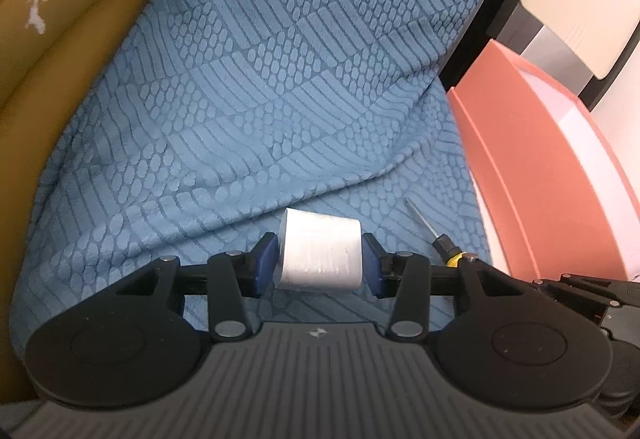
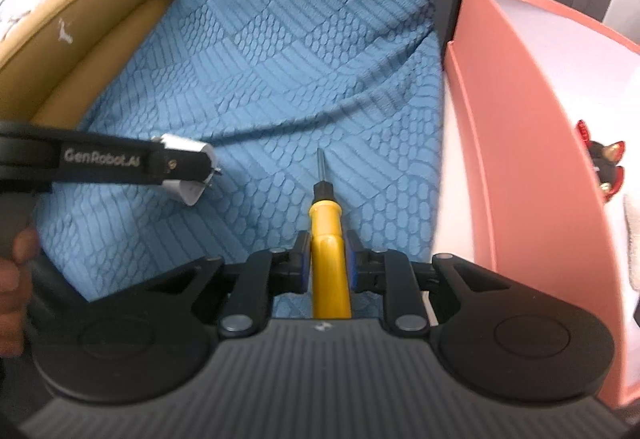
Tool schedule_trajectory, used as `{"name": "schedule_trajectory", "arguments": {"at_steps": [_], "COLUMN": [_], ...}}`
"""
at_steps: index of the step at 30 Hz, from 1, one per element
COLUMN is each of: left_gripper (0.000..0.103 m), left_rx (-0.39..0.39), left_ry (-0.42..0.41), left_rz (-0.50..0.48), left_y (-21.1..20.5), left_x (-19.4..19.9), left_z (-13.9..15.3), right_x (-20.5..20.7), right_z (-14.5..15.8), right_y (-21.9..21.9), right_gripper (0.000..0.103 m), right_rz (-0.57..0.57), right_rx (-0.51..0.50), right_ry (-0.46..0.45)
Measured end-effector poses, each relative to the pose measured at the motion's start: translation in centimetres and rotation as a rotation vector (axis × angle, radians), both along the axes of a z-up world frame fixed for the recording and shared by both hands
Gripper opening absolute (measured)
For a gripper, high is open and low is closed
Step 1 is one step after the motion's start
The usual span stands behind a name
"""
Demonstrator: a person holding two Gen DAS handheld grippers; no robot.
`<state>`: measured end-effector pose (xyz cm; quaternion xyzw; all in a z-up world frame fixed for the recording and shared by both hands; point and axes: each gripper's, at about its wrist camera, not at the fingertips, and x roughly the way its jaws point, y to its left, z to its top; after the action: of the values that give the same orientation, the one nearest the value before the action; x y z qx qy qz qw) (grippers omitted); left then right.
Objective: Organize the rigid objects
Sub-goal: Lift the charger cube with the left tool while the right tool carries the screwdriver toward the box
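Right wrist view: "GenRobot.AI" reads in pale letters along the black left gripper [image 2: 208, 175], whose jaws clamp a white cylindrical roll [image 2: 191, 195].
Nearer the lens, the right gripper [image 2: 326, 265] has its jaws closed on the handle of a yellow-handled screwdriver with a black collar and steel shaft [image 2: 326, 239], held over the blue textured fabric [image 2: 304, 59]. Only this view shows a red-and-black figurine [image 2: 608, 167] inside the pink open box [image 2: 520, 159]. The left wrist view shows the roll [image 1: 320, 249] squarely between blue pads, with the screwdriver tip [image 1: 424, 225] just beside it and a mustard cushion [image 1: 60, 19] at left.
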<state>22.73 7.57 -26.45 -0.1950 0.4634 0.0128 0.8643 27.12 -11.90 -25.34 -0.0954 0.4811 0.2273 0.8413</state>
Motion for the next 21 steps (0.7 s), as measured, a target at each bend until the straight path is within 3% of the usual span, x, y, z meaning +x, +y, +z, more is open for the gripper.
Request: {"name": "schedule_trajectory", "arguments": {"at_steps": [9, 21], "left_gripper": [0.051, 0.051], "left_rx": [-0.064, -0.067], "left_ry": [0.009, -0.024], "left_rz": [0.040, 0.083], "left_y": [-0.8, -1.5], "left_x": [-4.0, -7.2], "left_z": [2.7, 8.6], "right_x": [-1.9, -5.9], "right_z": [3.8, 10.5], "right_y": [-1.4, -3.0], "right_gripper": [0.021, 0.021], "right_rz": [-0.020, -0.046], "right_rx": [0.023, 0.067], "right_ry": [-0.009, -0.068]}}
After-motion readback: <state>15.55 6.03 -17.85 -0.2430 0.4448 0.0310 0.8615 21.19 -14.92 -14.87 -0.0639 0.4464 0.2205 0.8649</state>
